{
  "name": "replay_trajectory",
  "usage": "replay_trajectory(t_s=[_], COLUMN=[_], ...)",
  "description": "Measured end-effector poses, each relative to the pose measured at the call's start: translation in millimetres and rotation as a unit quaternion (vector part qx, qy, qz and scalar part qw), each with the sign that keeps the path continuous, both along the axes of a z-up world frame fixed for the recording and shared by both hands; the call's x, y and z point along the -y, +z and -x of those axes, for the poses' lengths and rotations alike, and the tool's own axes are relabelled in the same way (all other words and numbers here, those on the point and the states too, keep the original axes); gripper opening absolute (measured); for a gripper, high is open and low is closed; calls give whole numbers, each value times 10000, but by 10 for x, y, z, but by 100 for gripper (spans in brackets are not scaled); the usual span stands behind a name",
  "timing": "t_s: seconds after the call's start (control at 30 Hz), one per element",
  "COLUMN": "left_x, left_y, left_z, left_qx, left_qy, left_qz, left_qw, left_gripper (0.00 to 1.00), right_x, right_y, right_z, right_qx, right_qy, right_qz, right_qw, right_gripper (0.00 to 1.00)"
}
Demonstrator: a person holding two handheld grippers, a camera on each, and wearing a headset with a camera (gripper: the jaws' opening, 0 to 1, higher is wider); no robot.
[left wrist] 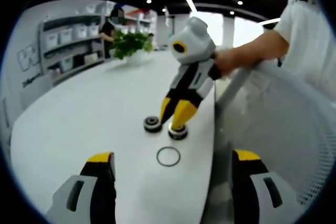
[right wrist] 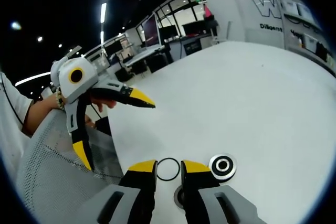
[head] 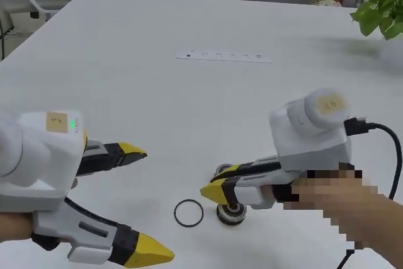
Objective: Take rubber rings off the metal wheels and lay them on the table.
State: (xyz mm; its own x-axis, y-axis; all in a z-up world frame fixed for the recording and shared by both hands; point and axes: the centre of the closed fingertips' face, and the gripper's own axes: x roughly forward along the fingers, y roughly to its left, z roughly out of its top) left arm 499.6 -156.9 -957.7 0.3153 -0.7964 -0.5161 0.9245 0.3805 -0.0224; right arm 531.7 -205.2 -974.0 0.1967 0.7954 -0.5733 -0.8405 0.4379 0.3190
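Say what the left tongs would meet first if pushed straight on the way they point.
Likely the loose rubber ring lying straight ahead of the left tongs; past it, the wheel under the right tongs. Height is unclear.

White power strip point(head: 223, 56) lying flat; leafy plant point(head: 381, 4) far right; shelving with bins point(left wrist: 68, 43) along wall.

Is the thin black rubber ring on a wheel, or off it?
Off. The rubber ring lies flat on the table, apart from the nearest wheel; bare table shows through it.
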Motion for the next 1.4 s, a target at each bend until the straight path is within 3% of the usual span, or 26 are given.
replay_trajectory(t_s=[0.1,0.23,0.43,0.5,0.6,0.77,0.87,1.03,1.13,1.17,1.2,1.23,1.3,1.4], left_x=[-2,86,228,300,408,619,740,821,826,820,808,798,825,868], left_y=[21,224,488,552,565,527,479,313,182,115,53,-34,-60,-140], left_z=[-23,-83,-203,-268,-382,-465,-525,-641,-617,-598,-581,-547,-537,-511], left_qx=[6,92,445,574,765,807,918,977,812,630,516,467,626,493], left_qy=[-20,-39,-265,-332,-411,-581,-672,-490,-345,-236,-242,-389,-486,-555], left_qz=[-57,187,220,210,85,54,-10,-107,132,251,163,-69,-44,-59], left_qw=[10000,9998,9984,9976,9962,9950,9935,9940,9960,9974,9982,9981,9968,9972], left_gripper=[93,90,88,87,83,79,75,69,66,65,63,62,58,54], right_x=[30,53,191,267,344,465,504,549,556,553,552,551,548,563], right_y=[45,110,160,146,103,32,-5,-117,-149,-154,-162,-174,-213,-257], right_z=[-10,-57,-116,-156,-197,-247,-251,-220,-198,-184,-172,-161,-108,-71], right_qx=[30,121,218,155,125,24,21,-48,-83,-89,-104,-148,-329,-375], right_qy=[14,12,-84,-180,-263,-402,-420,-313,-245,-201,-164,-145,-89,6], right_qz=[-87,-240,-316,-351,-318,-245,-178,-17,7,4,4,-16,-76,-17], right_qw=[10000,9996,9992,9991,9991,9989,9990,9995,9997,9998,9998,9998,9994,9993], right_gripper=[16,19,19,19,19,19,19,20,20,21,22,23,24,24])
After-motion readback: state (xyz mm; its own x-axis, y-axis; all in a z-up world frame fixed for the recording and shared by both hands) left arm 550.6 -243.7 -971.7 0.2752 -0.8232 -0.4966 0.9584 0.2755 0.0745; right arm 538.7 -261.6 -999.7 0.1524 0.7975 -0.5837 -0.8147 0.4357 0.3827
